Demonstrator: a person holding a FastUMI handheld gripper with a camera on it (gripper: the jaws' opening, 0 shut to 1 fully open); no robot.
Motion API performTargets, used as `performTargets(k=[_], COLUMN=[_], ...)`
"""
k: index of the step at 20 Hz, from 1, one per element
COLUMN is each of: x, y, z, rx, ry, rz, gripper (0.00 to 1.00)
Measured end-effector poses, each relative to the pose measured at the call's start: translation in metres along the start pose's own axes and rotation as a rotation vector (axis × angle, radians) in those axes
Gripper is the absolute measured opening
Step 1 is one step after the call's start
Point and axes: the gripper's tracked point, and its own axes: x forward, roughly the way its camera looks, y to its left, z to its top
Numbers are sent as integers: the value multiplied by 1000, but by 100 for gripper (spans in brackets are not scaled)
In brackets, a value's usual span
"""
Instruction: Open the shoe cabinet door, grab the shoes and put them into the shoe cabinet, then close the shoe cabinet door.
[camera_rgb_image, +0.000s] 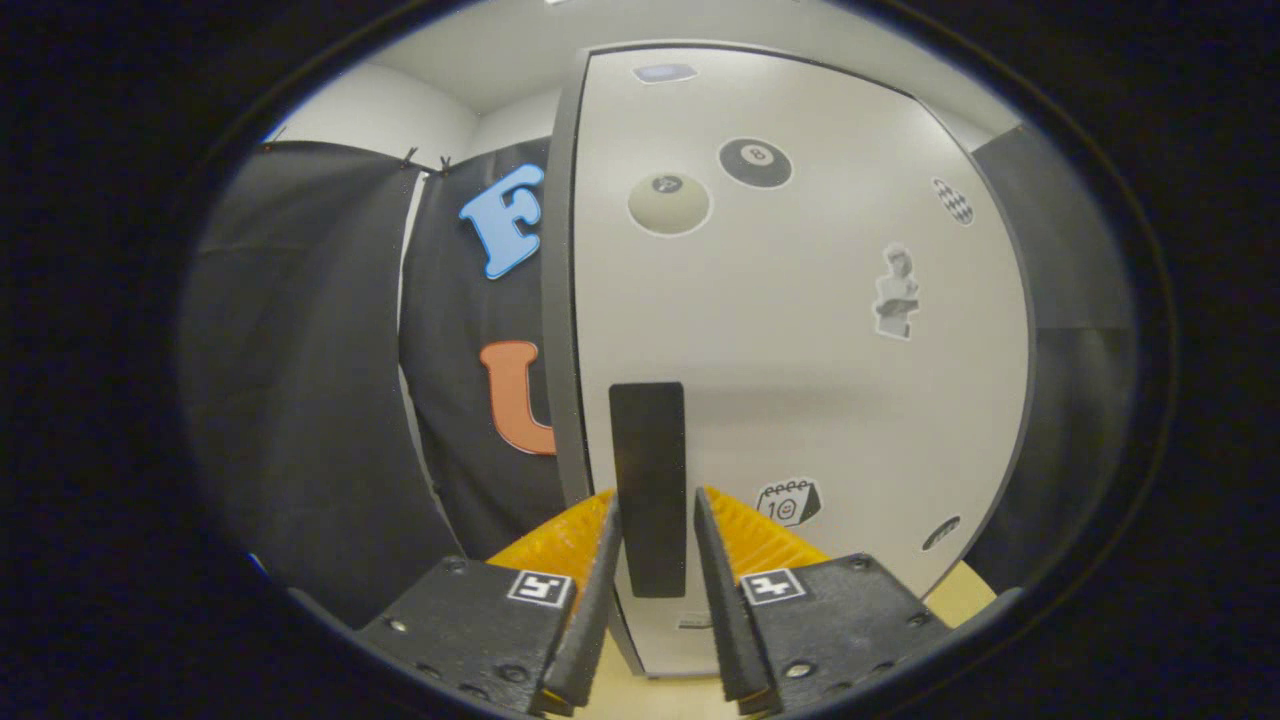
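Shoe cabinet door (800, 330), pale and flat with stickers, stands shut directly ahead of the tool (655, 520). A dark upright handle (648, 480) near the door's left edge sits between the tool's spread fingers (600, 580), which flank it; whether they touch it is unclear. The door looks rigid and smooth, probably light to swing; the handle seems the only place to grip. Black cloth wall (300, 380) hangs close at left, so swing room there looks tight. A pale desk (965, 590) surface shows below.
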Motion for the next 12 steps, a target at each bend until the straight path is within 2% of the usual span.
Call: performTargets(k=[1,3,4,9,12], x=[3,8,10,7,-5], y=[0,-4,-3,-5,-4], z=[-1,-2,-6,-6,-7], rx=[-15,-45,-50,-12,-26], ry=[8,33,43,59,75], rz=[-1,-11,-8,-34,-5], gripper=[42,41,37,30,29])
